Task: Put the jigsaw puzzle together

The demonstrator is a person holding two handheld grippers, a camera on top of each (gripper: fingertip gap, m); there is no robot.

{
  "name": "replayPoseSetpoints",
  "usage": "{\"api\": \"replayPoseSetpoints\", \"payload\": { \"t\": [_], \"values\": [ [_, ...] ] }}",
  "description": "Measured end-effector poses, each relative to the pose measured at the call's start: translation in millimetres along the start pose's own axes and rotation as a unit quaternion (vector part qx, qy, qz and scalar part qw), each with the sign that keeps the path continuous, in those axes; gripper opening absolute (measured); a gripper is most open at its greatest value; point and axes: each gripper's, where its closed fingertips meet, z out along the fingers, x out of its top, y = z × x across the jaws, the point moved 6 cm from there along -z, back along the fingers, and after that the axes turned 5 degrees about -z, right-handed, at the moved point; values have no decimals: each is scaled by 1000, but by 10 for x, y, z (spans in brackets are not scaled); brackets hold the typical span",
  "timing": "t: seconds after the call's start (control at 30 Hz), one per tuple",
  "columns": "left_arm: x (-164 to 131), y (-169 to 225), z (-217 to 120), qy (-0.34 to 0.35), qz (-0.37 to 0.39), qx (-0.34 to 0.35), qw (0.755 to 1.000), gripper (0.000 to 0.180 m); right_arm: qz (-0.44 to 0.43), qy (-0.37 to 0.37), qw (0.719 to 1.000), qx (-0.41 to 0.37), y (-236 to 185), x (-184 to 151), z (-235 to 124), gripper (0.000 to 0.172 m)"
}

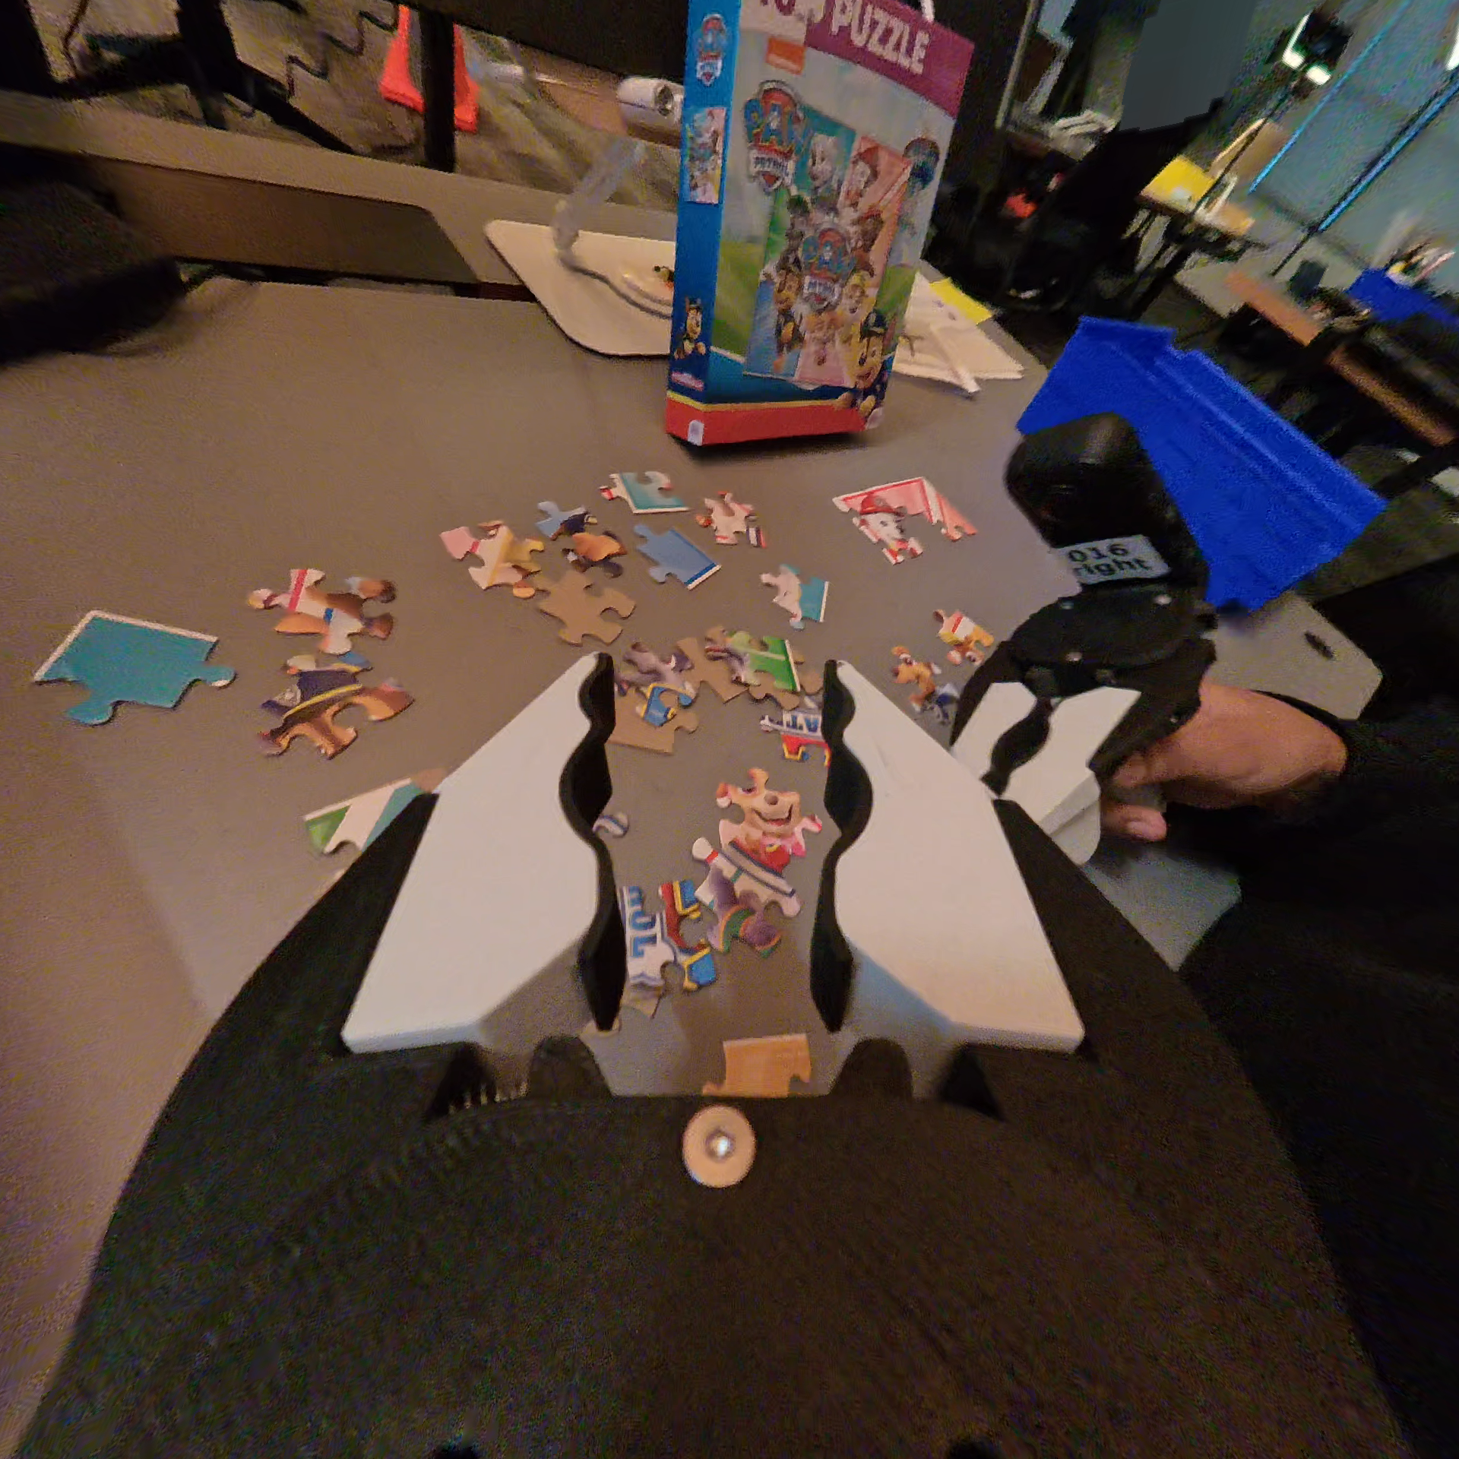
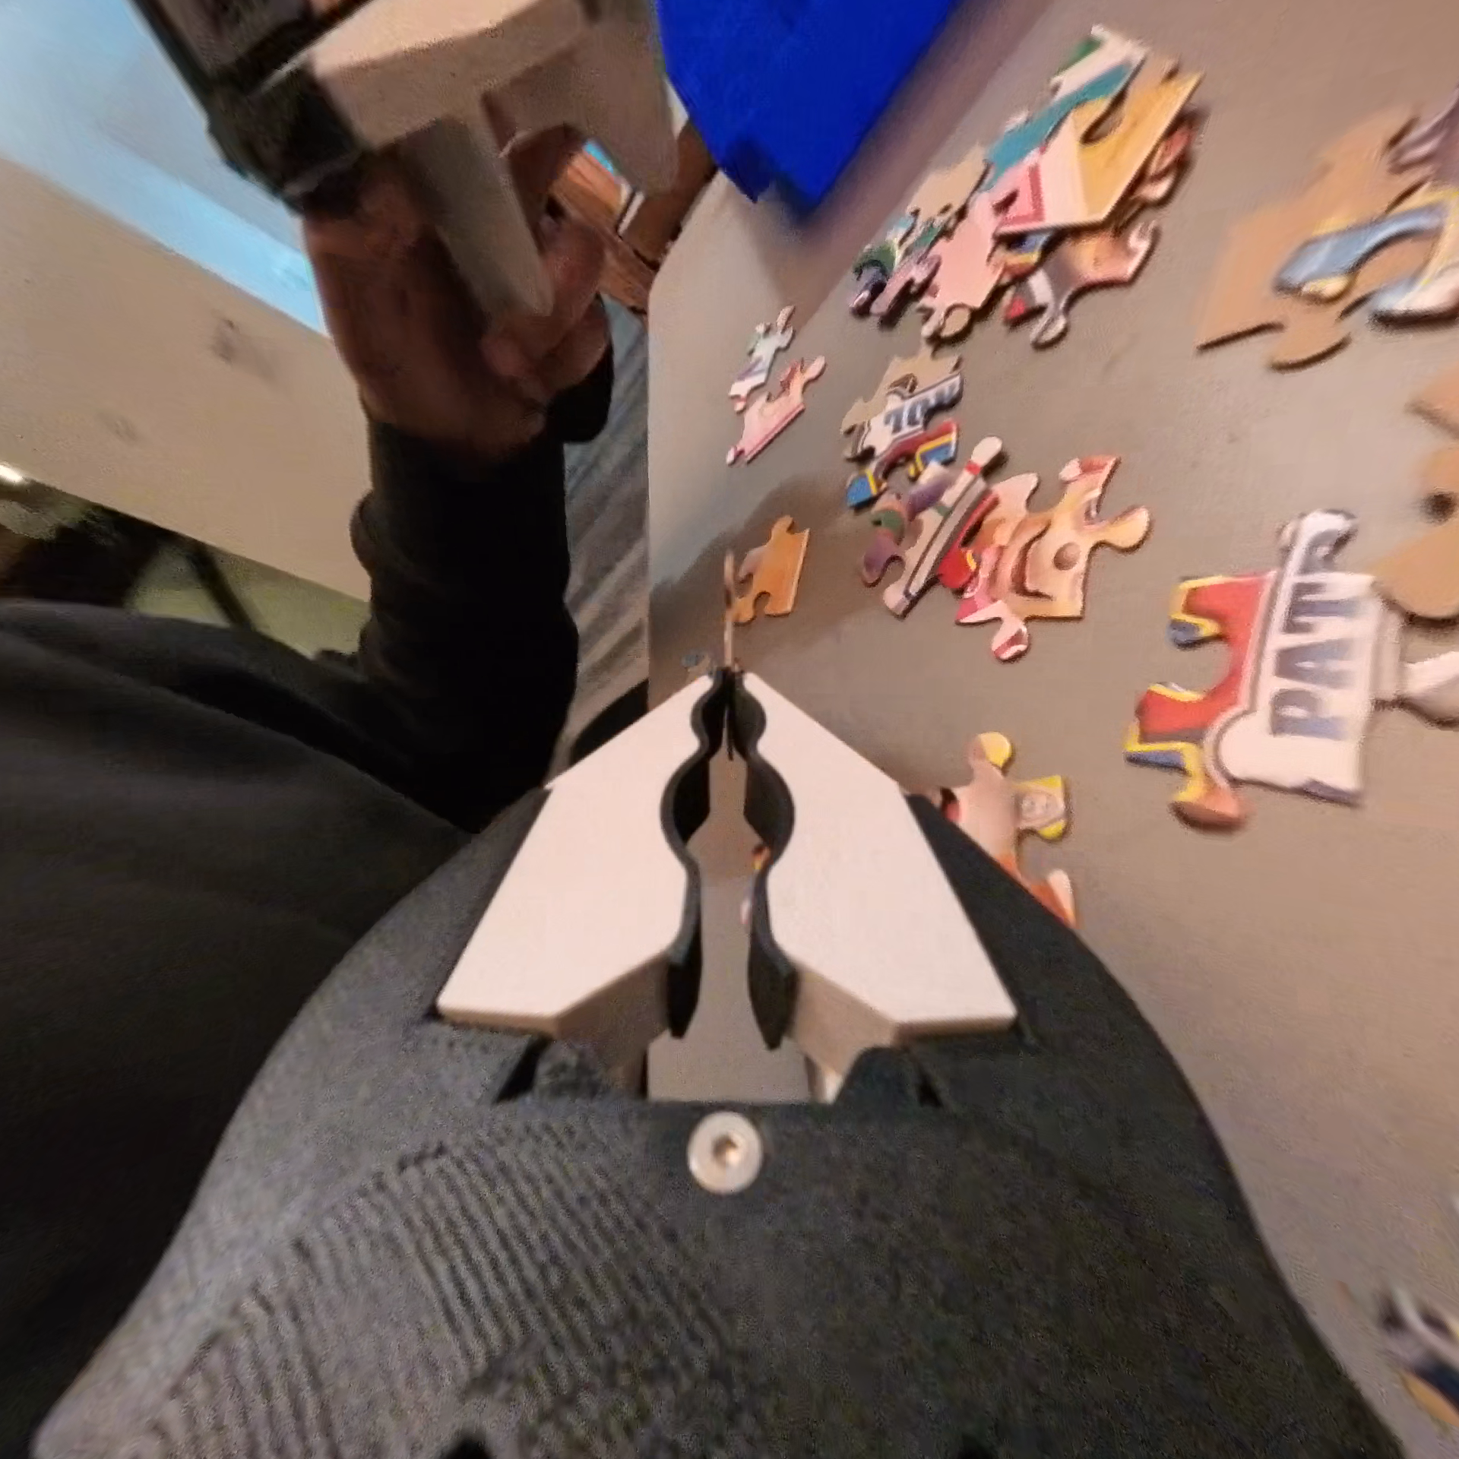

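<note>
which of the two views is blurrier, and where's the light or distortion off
Right wrist view: blurrier, with the puzzle pieces smeared and the hand soft; the table stands tilted almost on edge. Left wrist view: dim, warm light; the pieces between the open left claw are sharp, the puzzle box is softer and leans from wide-angle bending.

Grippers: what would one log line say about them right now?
left gripper open above pup piece | right gripper shut on thin piece, edge-on | table strewn with pieces | box upright

Printed lettering on puzzle box [image 1: 797, 221], several puzzle pieces [image 2: 1295, 695], label on right hand-held gripper [image 1: 999, 778]
</note>
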Motion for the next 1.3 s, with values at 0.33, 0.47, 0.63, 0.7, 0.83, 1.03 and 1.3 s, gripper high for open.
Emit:
{"api": "replayPoseSetpoints", "payload": {
  "t": [0.33, 0.47, 0.63, 0.7, 0.83, 1.03, 1.3],
  "values": [
    [-371, -220, -284, -57, 33, 80, 995, 51, 1, -68, 996, -55, 83, -9, 280, 0],
    [-509, -274, -337, -77, 34, 87, 993, 51, -1, -56, 992, -110, 206, 55, 85, 25],
    [-700, -298, -359, -118, 40, 91, 988, 50, 6, -18, 994, -108, 208, 167, -144, 23],
    [-770, -291, -332, -136, 44, 89, 986, 49, -17, -6, 994, -106, 182, 204, -142, 22],
    [-871, -241, -212, -170, 56, 83, 980, 48, -123, -40, 985, -114, 44, 206, 86, 26],
    [-964, -199, -66, -216, 87, 98, 967, 47, -267, -147, 930, -204, 60, 67, 363, 39],
    [-1001, -227, -35, -225, 89, 110, 964, 46, -334, -178, 891, -249, 51, -50, 398, 33]
  ]
}}
